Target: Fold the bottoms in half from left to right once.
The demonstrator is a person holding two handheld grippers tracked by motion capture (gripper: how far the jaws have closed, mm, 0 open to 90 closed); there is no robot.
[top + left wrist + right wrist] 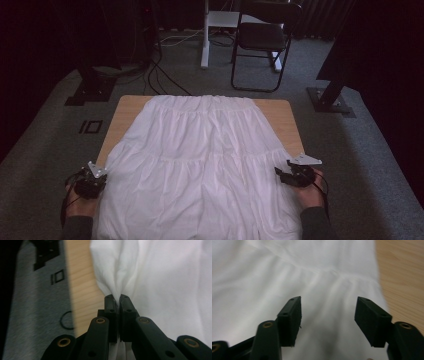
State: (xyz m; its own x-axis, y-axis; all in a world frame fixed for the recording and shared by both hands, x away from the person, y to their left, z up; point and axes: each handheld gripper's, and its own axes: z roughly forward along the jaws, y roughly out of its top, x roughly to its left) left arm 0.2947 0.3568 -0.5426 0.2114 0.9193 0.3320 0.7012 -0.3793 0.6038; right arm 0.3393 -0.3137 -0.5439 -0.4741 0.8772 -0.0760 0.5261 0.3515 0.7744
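Skirt: white tiered skirt (pixel 200 160) lies flat on the wooden table (pixel 131 107), centre of the high view, covering most of the top.
Long axis: runs top-to-bottom of the high view; narrow gathered waistband at the upper end near the table's far edge, wide hem at the bottom, spilling past the near edge toward the person.
Tiers: two gathered seams cross it left-right, one in the upper third, one approx. mid-frame; soft lengthwise folds below.
Left edge: in the left gripper view the fabric (pixel 160 280) fills the right part of the frame, bare wood strip to its left; a fold of cloth bunches up at the jaw tips.
Left gripper: left gripper (pixel 93 176) at lower left of the high view, at the skirt's side edge; in its own view (pixel 116 298) the jaws are pressed together w/ a pinch of white fabric clamped between them.
Right gripper: right gripper (pixel 290 172) at lower right of the high view, at the opposite side edge; in its own view (pixel 328 307) jaws stand apart, nothing gripped, cloth (pixel 287 270) lying beneath & beyond them; contact w/ fabric can't be told.
Hands: person's hands and dark sleeves enter from the bottom corners.
Surroundings: grey carpet (pixel 370 165) around the table; black folding chair (pixel 262 37) upper centre-right; white post (pixel 205 35) beside it; cables (pixel 160 75) on the floor, upper left.
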